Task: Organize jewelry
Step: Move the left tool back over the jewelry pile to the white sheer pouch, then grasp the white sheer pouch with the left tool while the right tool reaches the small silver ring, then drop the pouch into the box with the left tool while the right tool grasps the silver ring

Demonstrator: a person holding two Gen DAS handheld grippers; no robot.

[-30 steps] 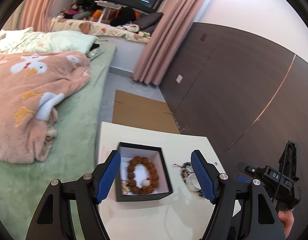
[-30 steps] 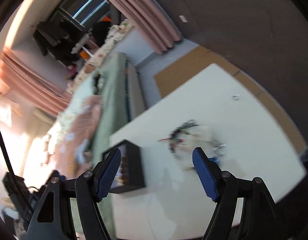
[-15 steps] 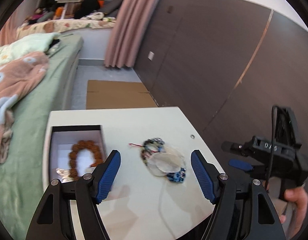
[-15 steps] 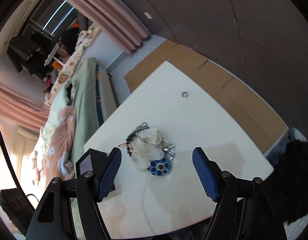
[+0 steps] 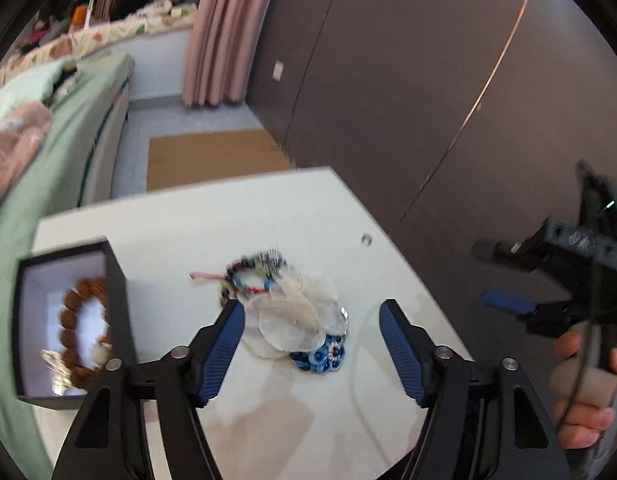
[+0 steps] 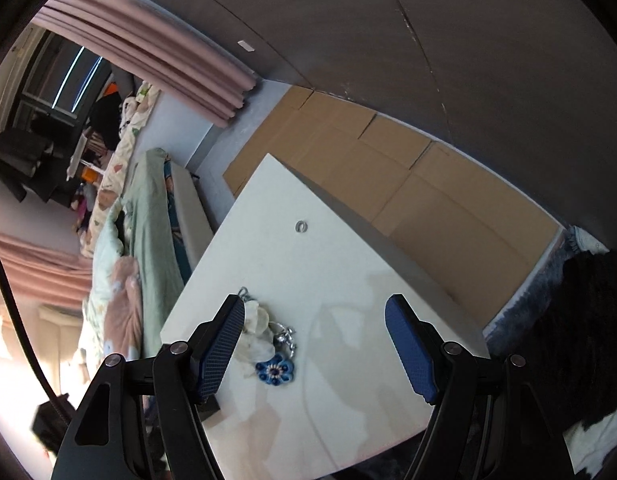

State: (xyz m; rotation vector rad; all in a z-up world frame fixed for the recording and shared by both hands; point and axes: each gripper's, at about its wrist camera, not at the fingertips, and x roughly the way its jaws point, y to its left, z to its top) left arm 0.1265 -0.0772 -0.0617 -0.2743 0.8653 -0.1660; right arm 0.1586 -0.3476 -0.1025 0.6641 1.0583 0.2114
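On the white surface (image 5: 268,216), a jewelry pile (image 5: 292,312) is lying right of the black box (image 5: 118,280) holding a wooden bead bracelet (image 5: 74,328). The left hand-held gripper (image 5: 311,344) is hovering spread over the pile. The right hand-held gripper (image 6: 314,344) is also gaping wide, empty.

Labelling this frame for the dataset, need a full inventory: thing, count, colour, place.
table: 1, white, under both grippers
box: 1, black with pale lining, open, table's left edge
bead bracelet: 1, brown, inside the box
jewelry pile: 1 heap, pale shell discs, dark beaded strand, red cord, mid-table
flower piece: 1, blue, near edge of the pile
small ring: 1, silver, alone toward the table's far side
bed: 1, green cover, left of table
curtain: pink, far wall
cardboard: brown, floor beyond table
left gripper: open, blue pads, above the pile
right gripper: open, blue pads, empty
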